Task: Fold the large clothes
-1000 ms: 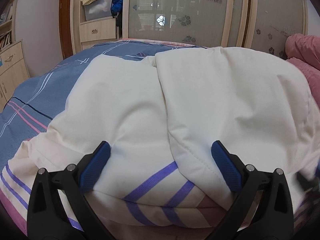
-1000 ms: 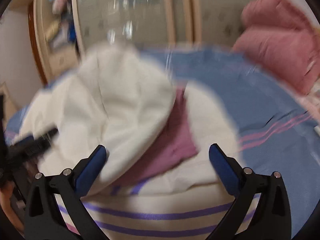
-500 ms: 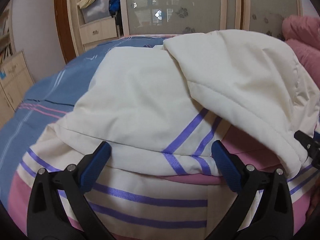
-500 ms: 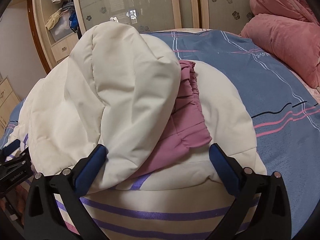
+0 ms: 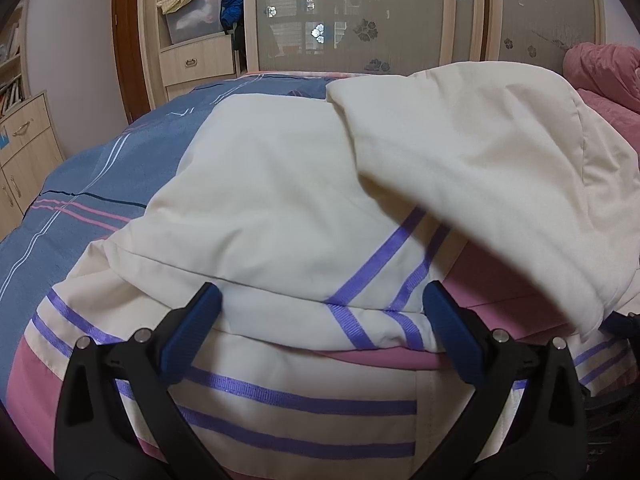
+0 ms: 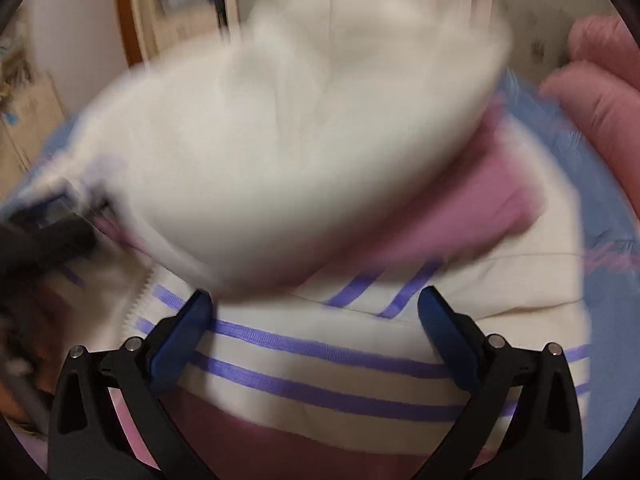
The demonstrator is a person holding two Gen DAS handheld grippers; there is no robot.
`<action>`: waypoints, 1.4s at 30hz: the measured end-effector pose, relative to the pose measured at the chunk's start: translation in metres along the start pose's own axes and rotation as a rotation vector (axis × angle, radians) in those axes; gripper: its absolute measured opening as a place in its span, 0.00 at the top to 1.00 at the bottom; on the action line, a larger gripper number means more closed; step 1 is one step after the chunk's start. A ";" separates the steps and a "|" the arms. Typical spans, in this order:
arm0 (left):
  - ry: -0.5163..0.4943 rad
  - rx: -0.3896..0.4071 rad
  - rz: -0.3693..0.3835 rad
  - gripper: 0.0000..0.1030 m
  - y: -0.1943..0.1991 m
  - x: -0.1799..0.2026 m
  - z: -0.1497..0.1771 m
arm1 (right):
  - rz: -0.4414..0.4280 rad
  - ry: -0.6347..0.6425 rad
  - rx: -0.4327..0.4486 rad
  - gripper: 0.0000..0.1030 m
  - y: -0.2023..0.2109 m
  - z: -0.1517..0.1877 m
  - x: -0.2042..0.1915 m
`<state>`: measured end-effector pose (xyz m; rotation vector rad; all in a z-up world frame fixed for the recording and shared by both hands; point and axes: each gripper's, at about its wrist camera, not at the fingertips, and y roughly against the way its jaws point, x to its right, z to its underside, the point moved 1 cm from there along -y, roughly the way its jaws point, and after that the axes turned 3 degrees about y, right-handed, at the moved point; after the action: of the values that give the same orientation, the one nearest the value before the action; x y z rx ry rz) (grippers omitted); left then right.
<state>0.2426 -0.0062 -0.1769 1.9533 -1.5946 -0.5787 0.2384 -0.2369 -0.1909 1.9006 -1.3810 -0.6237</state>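
A large cream jacket [image 5: 280, 200] with purple stripes and pink panels lies on the bed, its sleeves folded across the body. Its cream hood [image 5: 500, 168] lies over the right part. My left gripper [image 5: 324, 332] is open and empty, hovering just above the striped hem. In the right wrist view the same jacket [image 6: 320, 344] is blurred by motion, with the hood [image 6: 304, 152] in front. My right gripper [image 6: 316, 328] is open and empty over the striped hem. The other gripper [image 6: 44, 240] shows as a dark blur at the left.
The bed has a blue sheet [image 5: 100, 184] with pink and white lines. A pink quilt [image 5: 600, 72] is piled at the right. A wardrobe with frosted doors [image 5: 360, 20] and wooden drawers [image 5: 24, 148] stand behind and to the left.
The left gripper has pulled back from the jacket, so more striped hem shows. The hood has shifted right. The right view has dropped lower and is blurred with fast motion.
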 end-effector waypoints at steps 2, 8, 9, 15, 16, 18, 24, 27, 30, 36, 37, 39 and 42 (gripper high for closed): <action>0.002 -0.005 0.001 0.02 0.000 0.000 -0.001 | 0.007 0.010 0.006 0.01 0.002 0.000 -0.002; 0.054 -0.038 -0.029 0.02 0.047 -0.016 0.002 | -0.014 -0.004 0.008 0.01 0.002 0.002 0.001; 0.058 -0.039 -0.026 0.02 0.053 -0.020 0.005 | -0.013 -0.003 0.009 0.01 0.002 0.002 0.001; 0.012 -0.061 -0.062 0.02 0.045 -0.045 0.057 | -0.003 0.003 0.011 0.01 0.002 0.006 0.002; -0.017 -0.022 -0.085 0.02 0.049 -0.039 0.061 | -0.002 0.003 0.013 0.01 0.002 0.009 -0.001; -0.039 -0.027 -0.126 0.02 0.048 -0.032 0.060 | -0.003 0.002 0.015 0.01 0.002 0.007 0.001; -0.027 -0.029 -0.124 0.02 0.047 -0.032 0.059 | -0.007 0.001 0.017 0.01 0.001 0.006 -0.001; -0.030 -0.026 -0.132 0.02 0.047 -0.031 0.059 | -0.109 -0.052 0.117 0.01 0.027 0.006 0.008; -0.028 -0.024 -0.133 0.02 0.049 -0.031 0.061 | -0.220 -0.060 0.314 0.01 0.069 0.004 0.011; -0.029 -0.019 -0.145 0.02 0.050 -0.030 0.063 | -0.128 -0.073 0.337 0.01 0.053 -0.003 0.009; -0.029 -0.018 -0.145 0.02 0.050 -0.030 0.063 | -0.095 -0.070 0.275 0.01 0.037 -0.005 0.009; -0.029 -0.018 -0.145 0.02 0.050 -0.030 0.063 | -0.106 -0.065 0.106 0.01 0.002 -0.008 0.007; -0.028 -0.016 -0.144 0.02 0.050 -0.031 0.063 | -0.095 -0.046 0.080 0.01 -0.003 -0.010 0.002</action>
<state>0.1588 0.0074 -0.1925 2.0688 -1.4697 -0.6762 0.2479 -0.2361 -0.1870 2.0360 -1.3692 -0.6714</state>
